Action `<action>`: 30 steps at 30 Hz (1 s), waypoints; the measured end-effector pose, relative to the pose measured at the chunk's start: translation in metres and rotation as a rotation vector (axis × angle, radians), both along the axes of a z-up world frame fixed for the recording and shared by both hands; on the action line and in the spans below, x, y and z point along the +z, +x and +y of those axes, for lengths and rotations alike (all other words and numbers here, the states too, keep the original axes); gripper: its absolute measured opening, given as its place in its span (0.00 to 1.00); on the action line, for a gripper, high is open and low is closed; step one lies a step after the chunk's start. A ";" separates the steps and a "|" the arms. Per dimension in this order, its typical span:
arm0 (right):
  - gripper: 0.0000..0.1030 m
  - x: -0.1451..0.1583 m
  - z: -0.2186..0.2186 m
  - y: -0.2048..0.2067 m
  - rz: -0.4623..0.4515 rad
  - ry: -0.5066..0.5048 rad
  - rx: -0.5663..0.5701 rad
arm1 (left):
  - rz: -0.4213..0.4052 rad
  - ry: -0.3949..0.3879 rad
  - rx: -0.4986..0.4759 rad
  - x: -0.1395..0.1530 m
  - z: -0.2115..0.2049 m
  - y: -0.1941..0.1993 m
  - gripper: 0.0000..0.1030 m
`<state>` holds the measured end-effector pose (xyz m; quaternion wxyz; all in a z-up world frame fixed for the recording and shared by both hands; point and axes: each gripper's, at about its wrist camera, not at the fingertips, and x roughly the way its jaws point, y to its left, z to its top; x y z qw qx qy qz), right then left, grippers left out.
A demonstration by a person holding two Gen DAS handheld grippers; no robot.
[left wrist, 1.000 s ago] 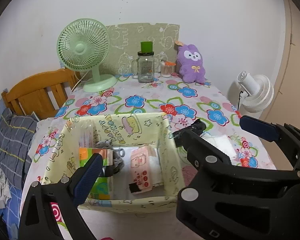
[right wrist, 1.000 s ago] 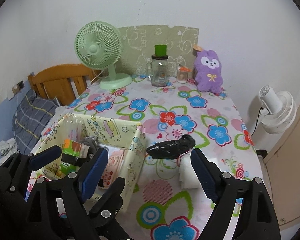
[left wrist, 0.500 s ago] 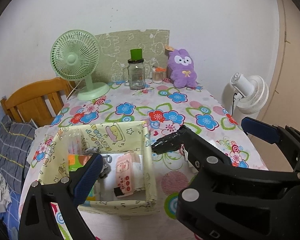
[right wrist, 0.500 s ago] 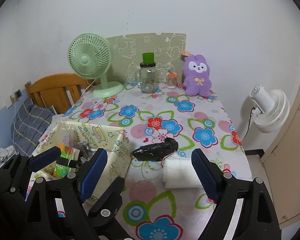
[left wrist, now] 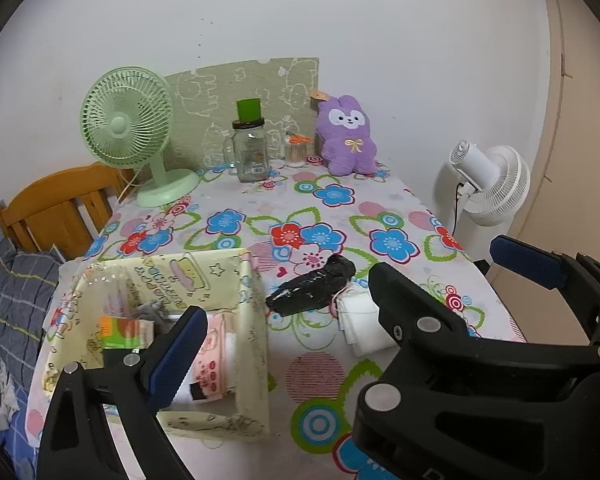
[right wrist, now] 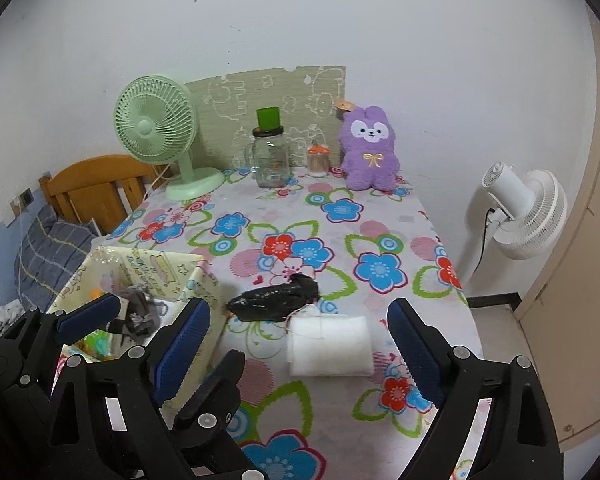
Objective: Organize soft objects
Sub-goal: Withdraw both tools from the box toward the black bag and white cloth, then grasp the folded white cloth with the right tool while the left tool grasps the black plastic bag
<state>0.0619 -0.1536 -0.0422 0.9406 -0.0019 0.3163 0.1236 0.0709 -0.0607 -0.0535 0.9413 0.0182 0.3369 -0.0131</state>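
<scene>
Both grippers hang spread wide and hold nothing. Seen from the right wrist, the right gripper (right wrist: 296, 348) has its blue pads either side of the white folded cloth (right wrist: 330, 346), above it without touching; the left gripper (right wrist: 156, 316) hangs over the fabric storage box (right wrist: 152, 266). From the left wrist, the left gripper (left wrist: 336, 300) has one blue pad over the box's interior and the other far out past the table's right edge, while the black body of the right gripper (left wrist: 420, 320) crosses in front and covers part of the cloth.

On the floral tablecloth (right wrist: 300, 216) the yellow-green box sits at the near left corner — inside it lie a pink-printed packet (left wrist: 212, 360), a green-and-orange packet (left wrist: 126, 332) and a grey bundle (right wrist: 140, 312). Just right of the box lies a black plastic bag (right wrist: 276, 300), rolled up and touching the cloth's far edge at its loose threads.

At the far end stand a green desk fan (right wrist: 160, 136), a purple plush bunny (right wrist: 368, 152), a glass jar with a green cup on top (right wrist: 270, 156) and a small toothpick jar (right wrist: 318, 160) — all well apart from both grippers. A white floor fan (right wrist: 528, 212) stands off the table to the right.
</scene>
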 end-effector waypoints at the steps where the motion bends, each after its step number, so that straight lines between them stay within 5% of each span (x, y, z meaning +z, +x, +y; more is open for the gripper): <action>1: 0.90 -0.001 -0.002 0.001 0.001 -0.001 -0.003 | 0.002 -0.001 -0.001 -0.001 -0.002 0.002 0.94; 22: 0.90 -0.050 -0.033 0.036 0.089 -0.021 -0.010 | 0.136 -0.005 -0.026 -0.049 -0.033 0.037 0.72; 27: 0.90 -0.063 -0.037 0.044 0.117 -0.007 -0.005 | 0.118 0.046 -0.028 -0.054 -0.041 0.039 0.69; 30: 0.90 -0.068 -0.038 0.050 0.134 0.001 -0.004 | 0.151 0.007 -0.043 -0.058 -0.041 0.043 0.62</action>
